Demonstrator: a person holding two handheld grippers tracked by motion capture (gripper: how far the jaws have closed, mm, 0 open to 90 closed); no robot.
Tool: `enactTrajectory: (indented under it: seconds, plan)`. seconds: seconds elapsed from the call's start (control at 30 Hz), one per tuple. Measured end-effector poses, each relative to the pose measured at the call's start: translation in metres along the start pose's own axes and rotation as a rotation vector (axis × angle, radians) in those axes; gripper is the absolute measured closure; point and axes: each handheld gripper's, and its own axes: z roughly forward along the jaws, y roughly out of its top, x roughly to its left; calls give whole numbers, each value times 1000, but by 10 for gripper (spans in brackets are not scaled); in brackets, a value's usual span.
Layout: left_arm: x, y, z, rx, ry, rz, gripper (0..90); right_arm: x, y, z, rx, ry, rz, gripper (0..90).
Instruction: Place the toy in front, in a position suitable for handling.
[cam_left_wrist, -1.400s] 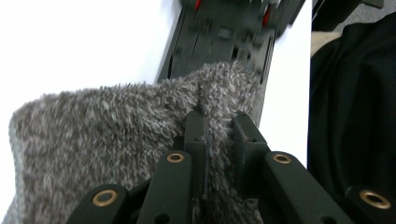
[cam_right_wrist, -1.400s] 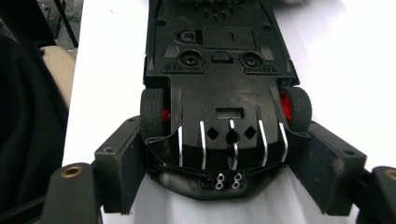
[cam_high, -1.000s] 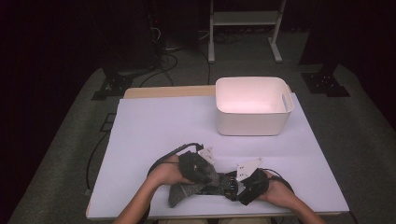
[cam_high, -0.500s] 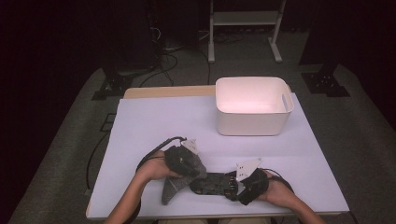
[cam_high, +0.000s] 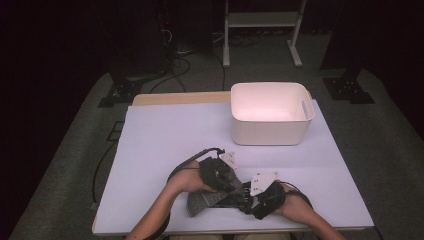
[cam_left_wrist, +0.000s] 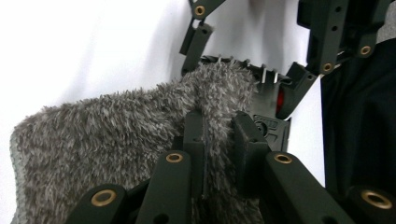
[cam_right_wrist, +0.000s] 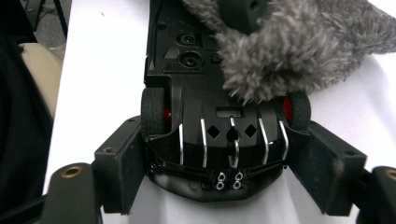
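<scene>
Wiping toy car near front edge of surface | right gripper jaws wide, clamping car | left gripper jaws narrow, pinching grey cloth | risk: cloth snags on wheels, car twists free

No words, numbers, brands or signs can be read anywhere. The underside of the black toy car bears moulded shapes, but nothing legible. The grey fluffy cloth, the white bin and the bench carry no visible marking.
</scene>
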Motion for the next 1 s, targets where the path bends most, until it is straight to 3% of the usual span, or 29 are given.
enactTrajectory:
  seconds: [0.1,0.2,0.33,0.5,0.67,0.77,0.83,1.0]
  plan:
    - [0,-3,-1,9,3,-1,781,-1,0,0,-3,5,5,231]
    - [-1,-9,-4,21,20,-7,780,-4,-2,0,-17,38,51,227]
    - [-2,-20,-9,28,23,-23,780,-3,-5,-5,-23,51,59,223]
    - [-3,-19,-8,16,21,-22,779,-5,-9,-6,-16,48,64,228]
    - [-13,-7,-3,15,0,27,779,-4,-6,-6,-23,46,58,232]
    - [-22,6,1,12,0,79,778,-4,-4,-6,-29,41,48,232]
    - [-31,19,6,-4,-33,121,778,-3,-2,-4,-32,34,43,232]
    - [-35,27,10,6,-49,141,778,-2,2,-2,-29,27,30,233]
